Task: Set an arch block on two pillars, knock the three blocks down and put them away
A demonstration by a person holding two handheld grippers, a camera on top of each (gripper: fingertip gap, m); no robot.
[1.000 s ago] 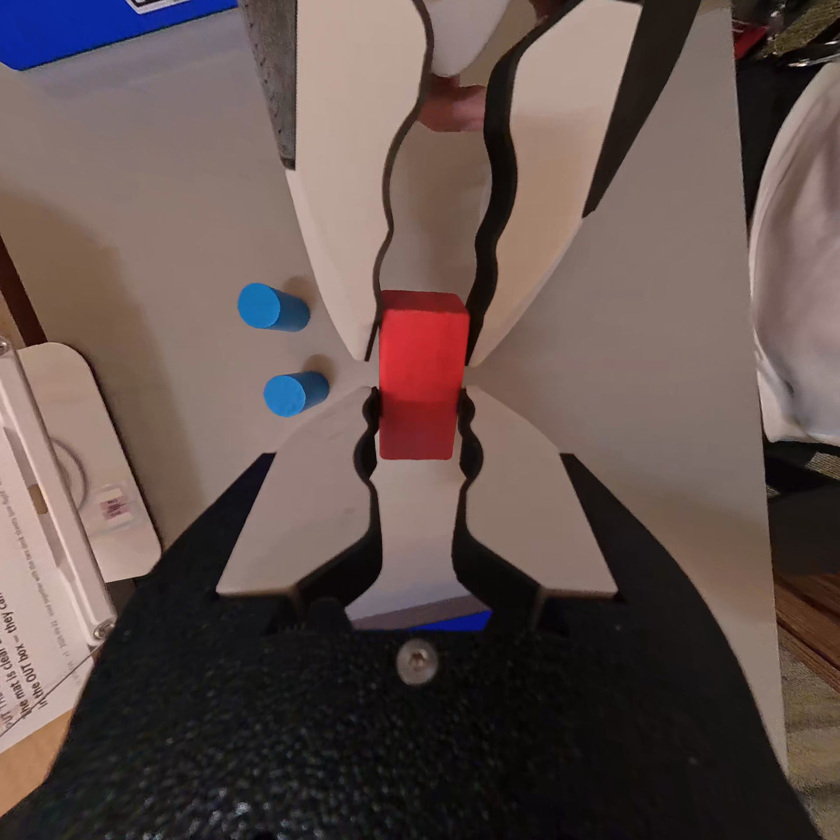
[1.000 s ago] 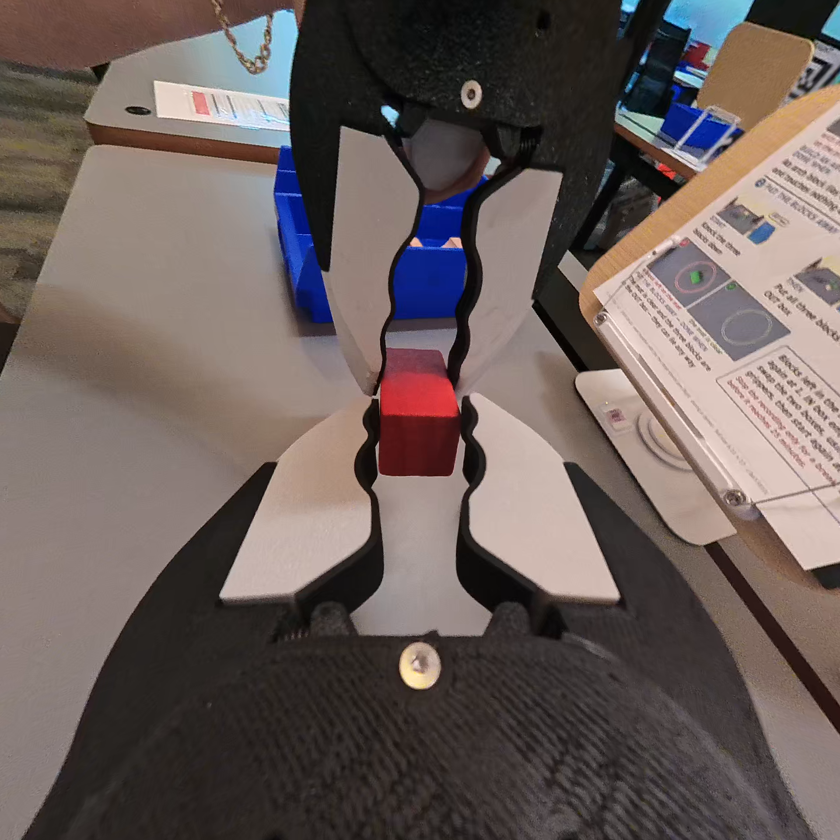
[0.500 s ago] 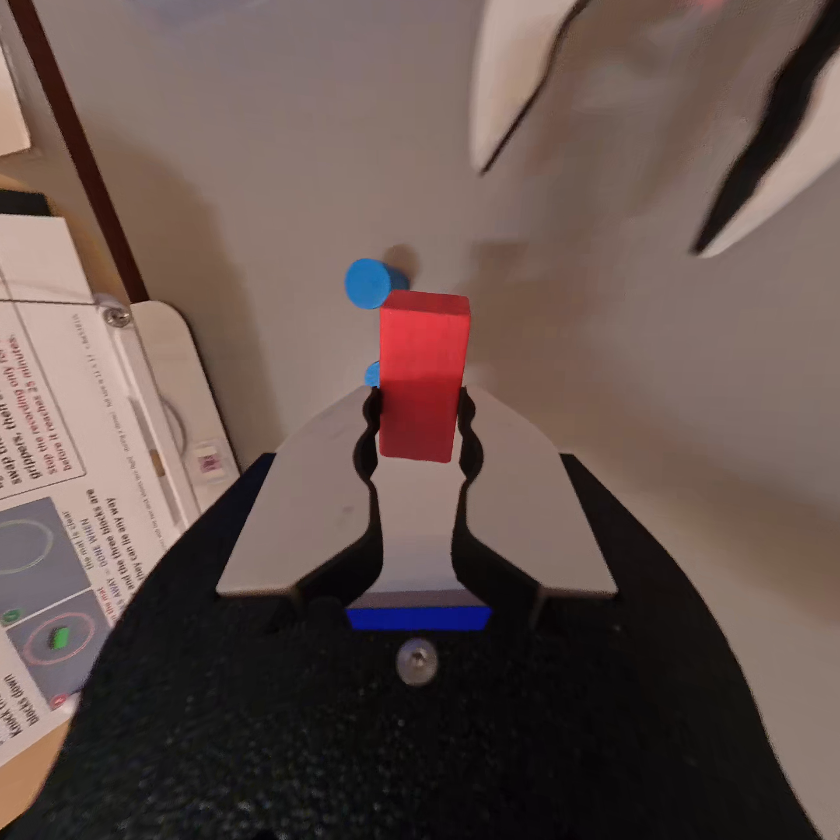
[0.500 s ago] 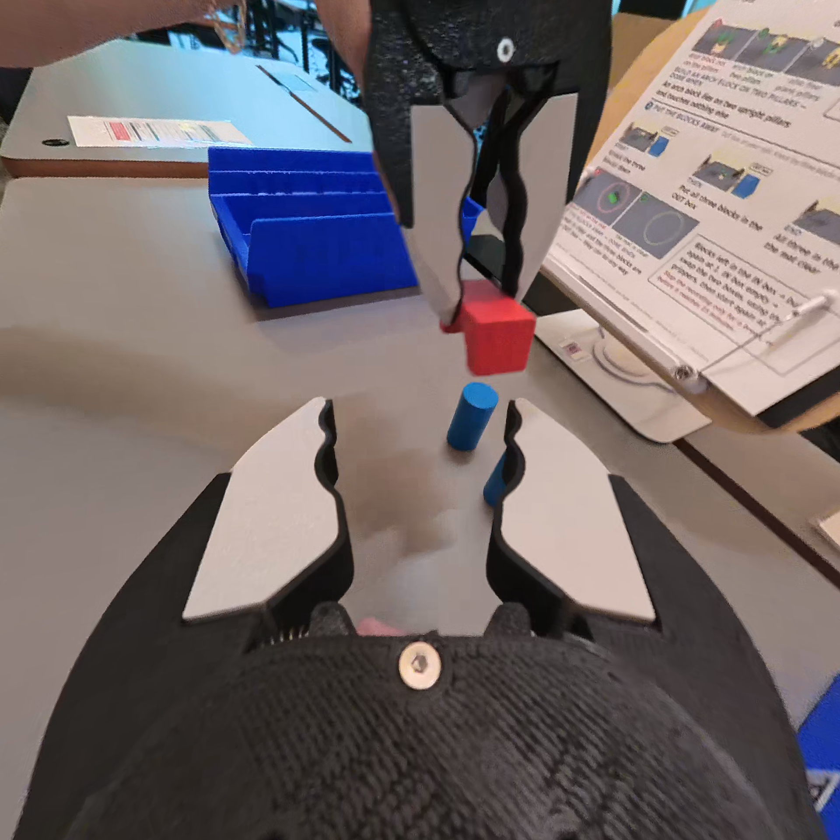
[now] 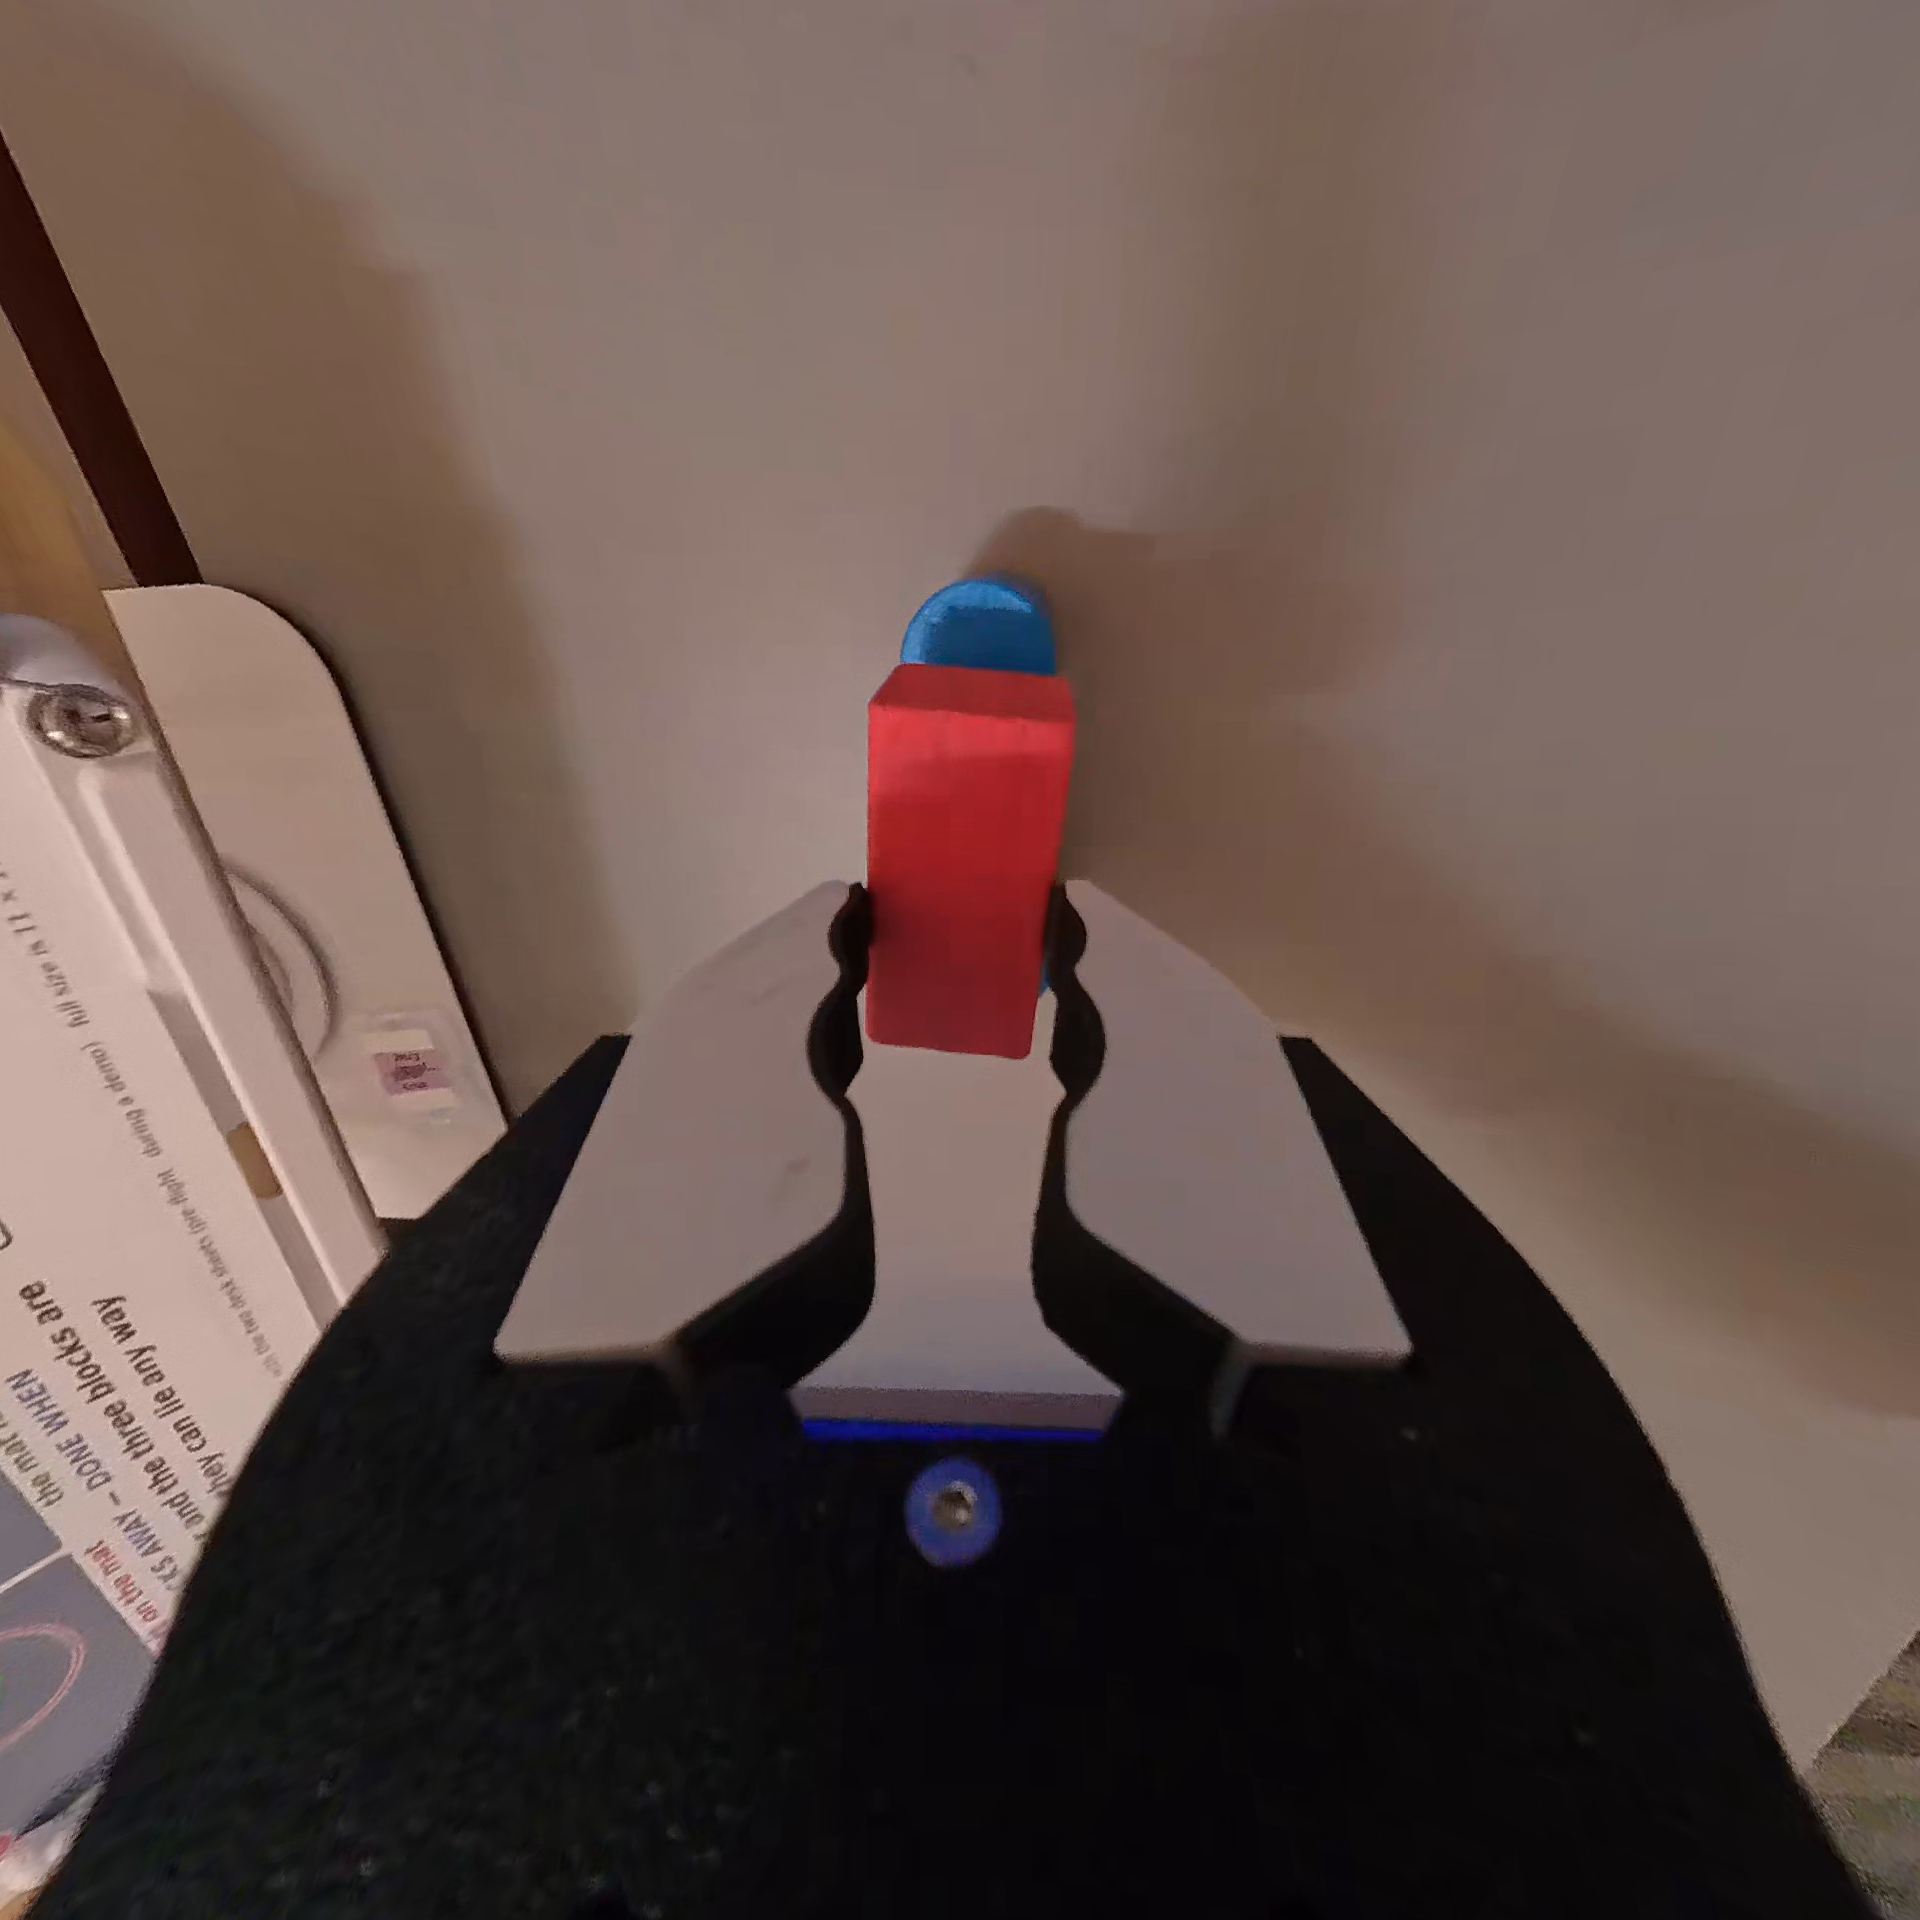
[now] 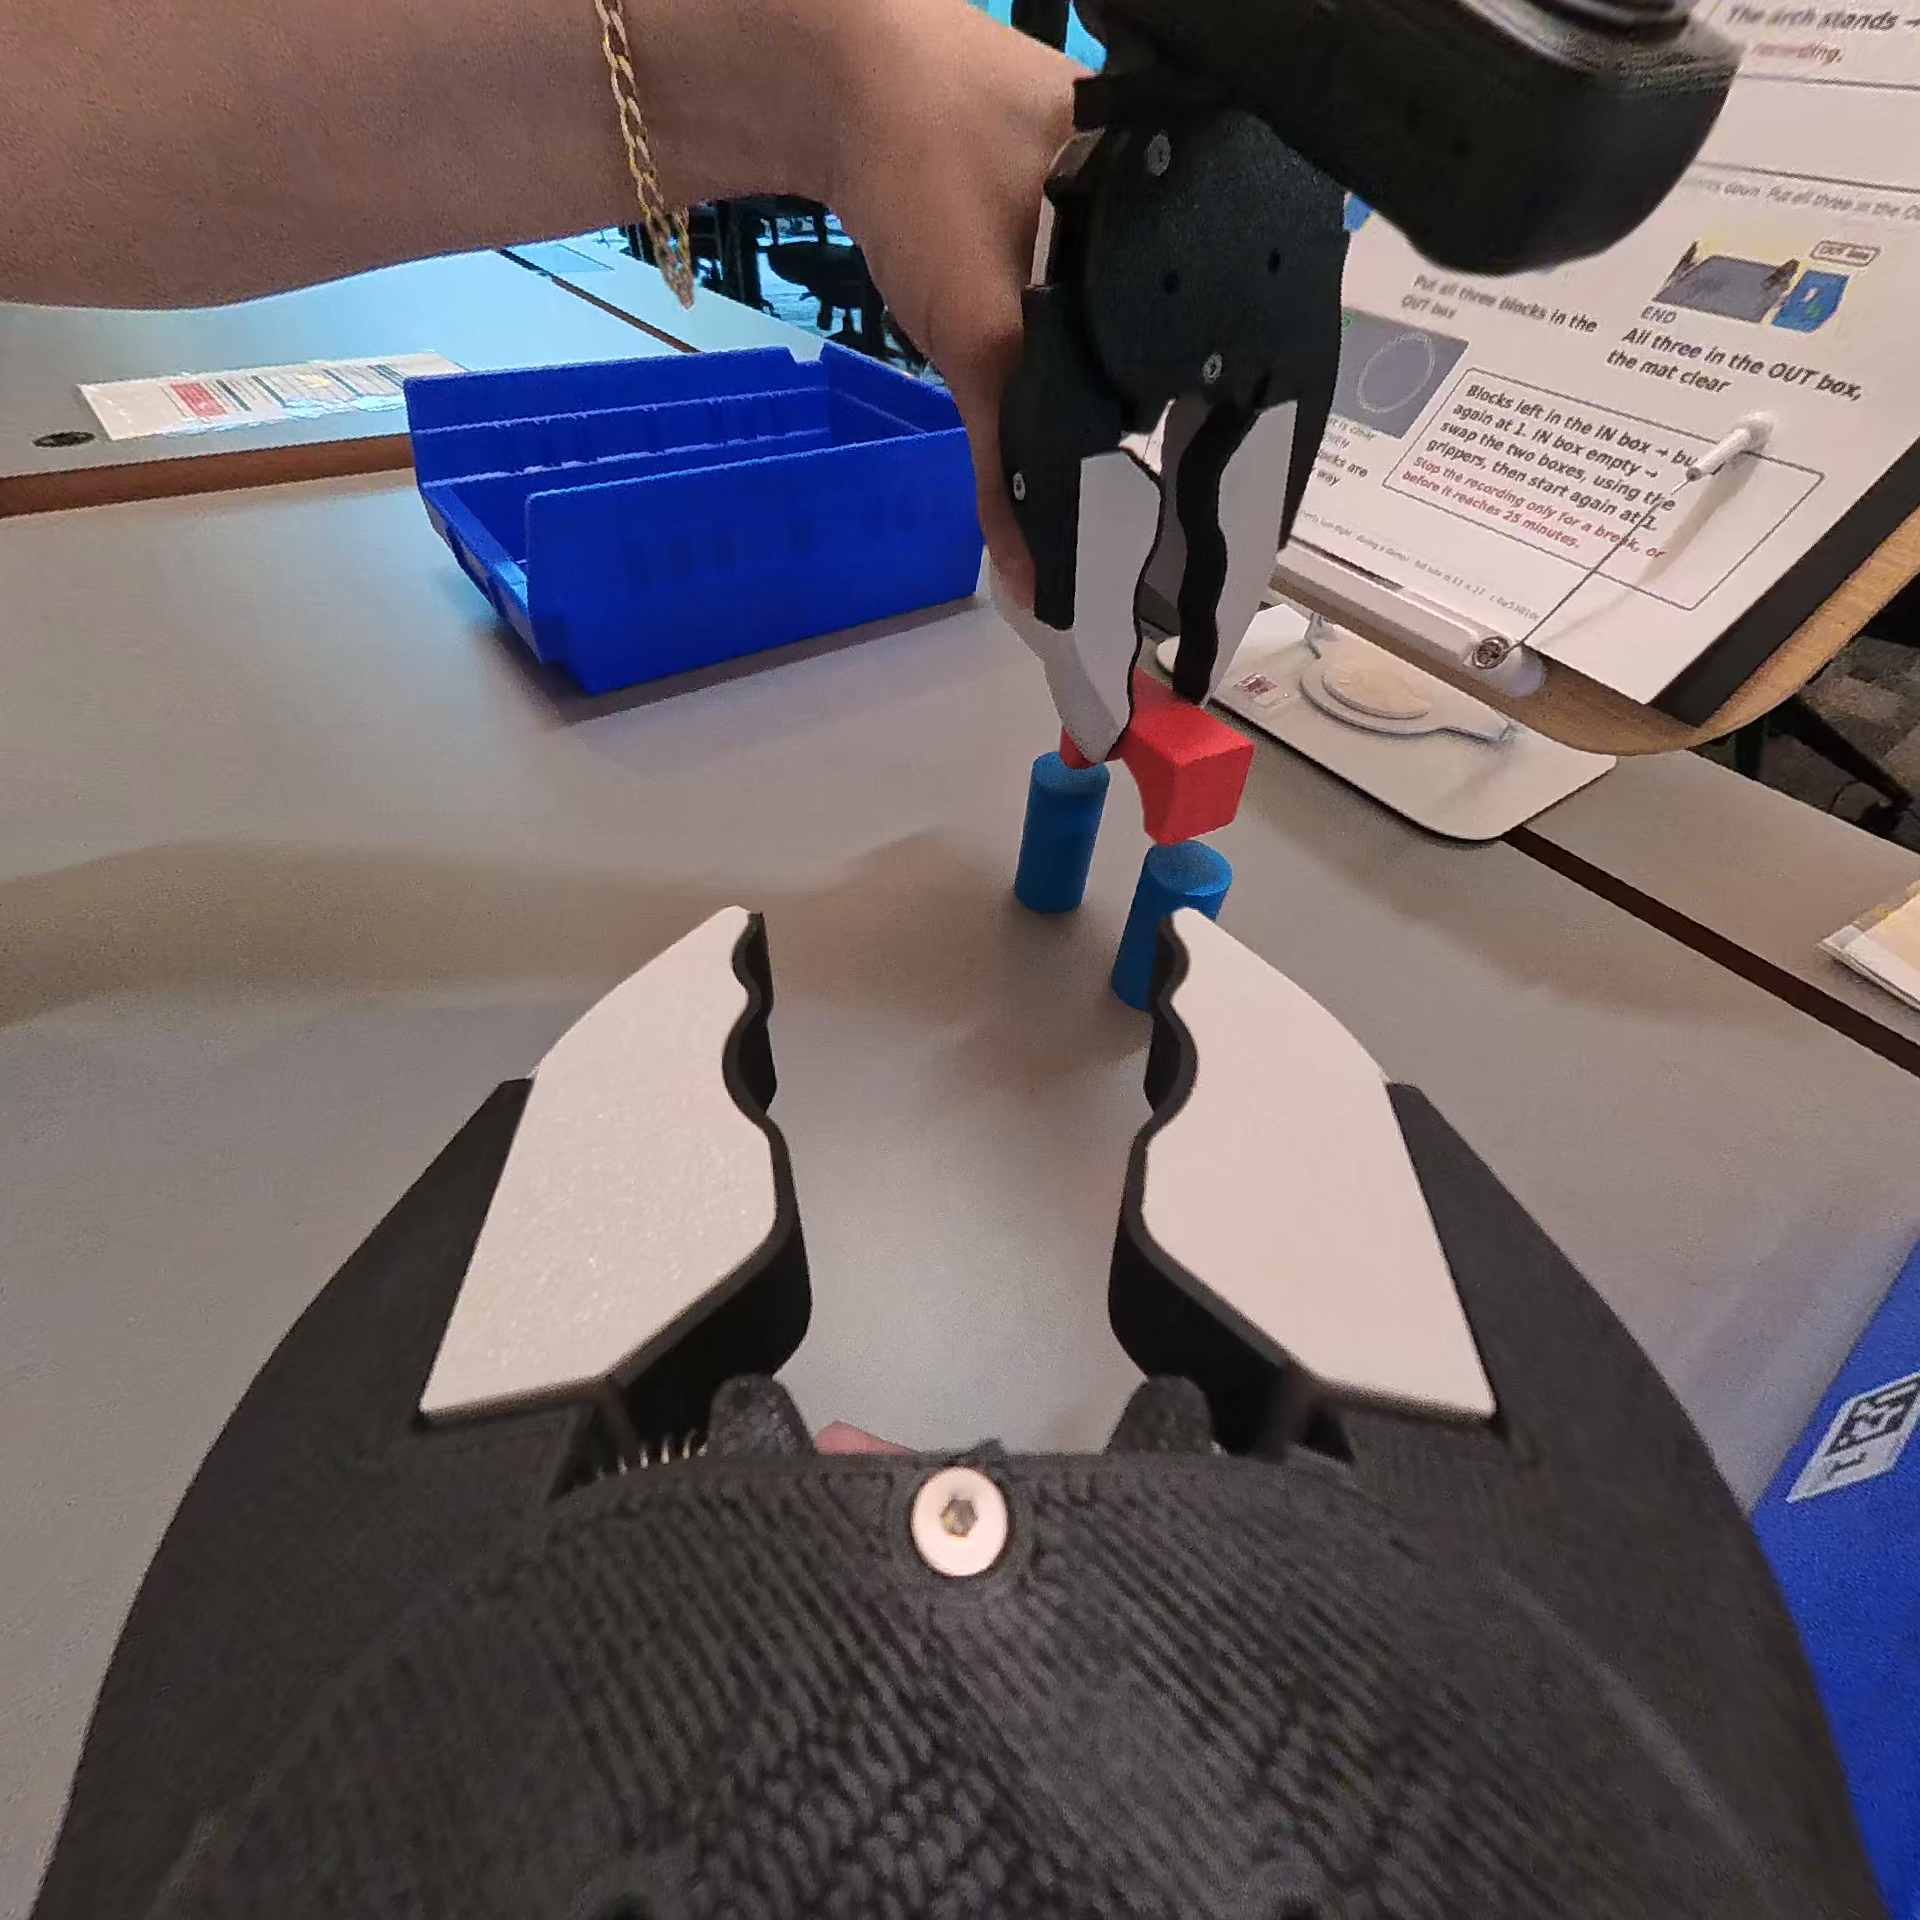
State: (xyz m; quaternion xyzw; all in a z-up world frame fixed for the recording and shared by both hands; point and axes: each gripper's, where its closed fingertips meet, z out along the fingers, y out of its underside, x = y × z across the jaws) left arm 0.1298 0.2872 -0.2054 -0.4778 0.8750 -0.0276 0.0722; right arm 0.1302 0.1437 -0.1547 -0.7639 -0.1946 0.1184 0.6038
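The left gripper [image 5: 956,940], black-bodied with pale grey finger plates and wavy black inner pads, is closed, its tips pinching a red rectangular wooden block [image 5: 966,862] from both sides; the block juts forward past the fingertips. From the right wrist view this same gripper [image 6: 1143,707] points steeply downward, fingers nearly vertical, carried by a bare hand [image 6: 935,239] whose forearm reaches in from the left with a thin gold chain bracelet [image 6: 649,187] at the wrist. The right gripper [image 6: 961,966] sits low, held nearly level, its two fingers spread wide apart with nothing between them.
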